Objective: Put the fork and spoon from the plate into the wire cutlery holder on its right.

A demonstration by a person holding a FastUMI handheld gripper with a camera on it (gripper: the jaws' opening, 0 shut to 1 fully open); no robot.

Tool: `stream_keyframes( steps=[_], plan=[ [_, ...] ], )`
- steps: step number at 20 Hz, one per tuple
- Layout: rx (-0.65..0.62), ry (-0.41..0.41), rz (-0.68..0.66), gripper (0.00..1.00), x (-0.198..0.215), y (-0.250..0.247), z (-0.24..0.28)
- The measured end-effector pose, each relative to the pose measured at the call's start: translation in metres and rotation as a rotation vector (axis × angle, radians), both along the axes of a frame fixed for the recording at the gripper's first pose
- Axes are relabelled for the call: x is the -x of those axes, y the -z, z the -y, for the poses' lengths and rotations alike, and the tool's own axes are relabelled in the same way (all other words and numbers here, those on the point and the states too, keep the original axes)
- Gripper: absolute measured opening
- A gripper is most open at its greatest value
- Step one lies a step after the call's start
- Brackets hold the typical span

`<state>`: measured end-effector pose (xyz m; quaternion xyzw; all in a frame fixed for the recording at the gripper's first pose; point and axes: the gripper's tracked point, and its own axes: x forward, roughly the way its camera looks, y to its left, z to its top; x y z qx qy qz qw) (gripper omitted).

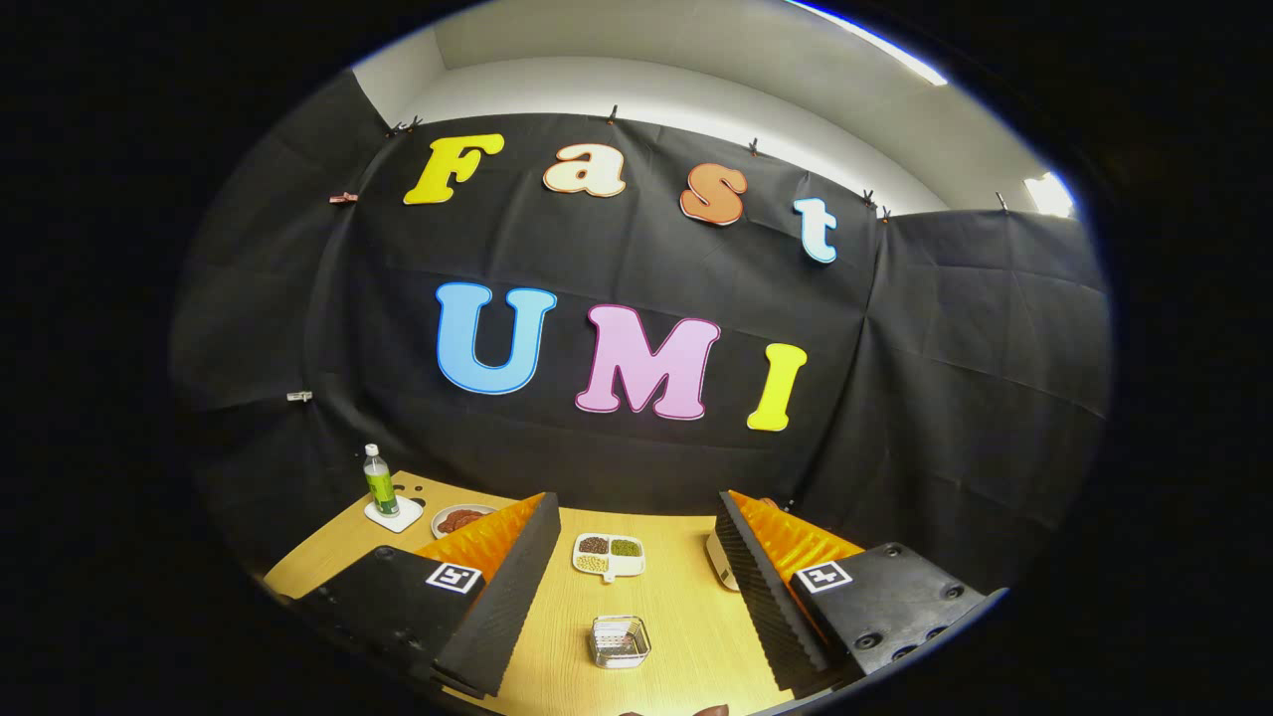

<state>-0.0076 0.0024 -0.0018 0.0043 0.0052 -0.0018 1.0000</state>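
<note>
The wire cutlery holder (619, 640), a small square metal basket, is seen standing on the light wooden table (676, 607), between the two fingers and slightly ahead of them, with bare wood on every side. The gripper (636, 557) is held spread wide, nothing being pinched between its fingers. The plate with the fork and spoon cannot be made out with certainty; a dark rounded edge is glimpsed at the very near lip of the table below the holder, but what it belongs to cannot be told.

Beyond the holder a white divided dish of beans and grains (608, 555) is set. A small white bowl of reddish food (459, 519) is partly hidden by the left finger, and further off a green-labelled clear plastic bottle (379, 481) is stood upright on a white coaster (394, 514). A white object (718, 561) is tucked behind the right finger and cannot be identified.

The task is judged to be at its outset: nothing is carried and the holder looks empty. The next move is judged to call for the gripper to be tipped downward until the cutlery is found, then closed on one handle.

Open room is offered around the holder, the dish being well apart from it. The table's far edge is met by the black cloth wall (945, 398).
</note>
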Motion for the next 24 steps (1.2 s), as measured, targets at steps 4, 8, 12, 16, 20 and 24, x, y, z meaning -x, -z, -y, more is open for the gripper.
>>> stream_keyframes(
  steps=[4, 8, 12, 16, 20, 24],
  plan=[
    [-0.004, -0.082, -0.076, 0.98, -0.004, 0.019, -0.026],
    [-0.023, -0.219, -0.25, 0.98, -0.007, 0.067, -0.072],
    [-0.085, -0.389, -0.446, 0.99, 0.002, 0.127, -0.134],
    [-0.107, -0.526, -0.644, 1.0, 0.017, 0.19, -0.192],
    [-0.108, -0.593, -0.831, 0.99, 0.021, 0.257, -0.232],
    [-0.059, -0.605, -0.958, 0.88, 0.014, 0.313, -0.263]
  ],
)
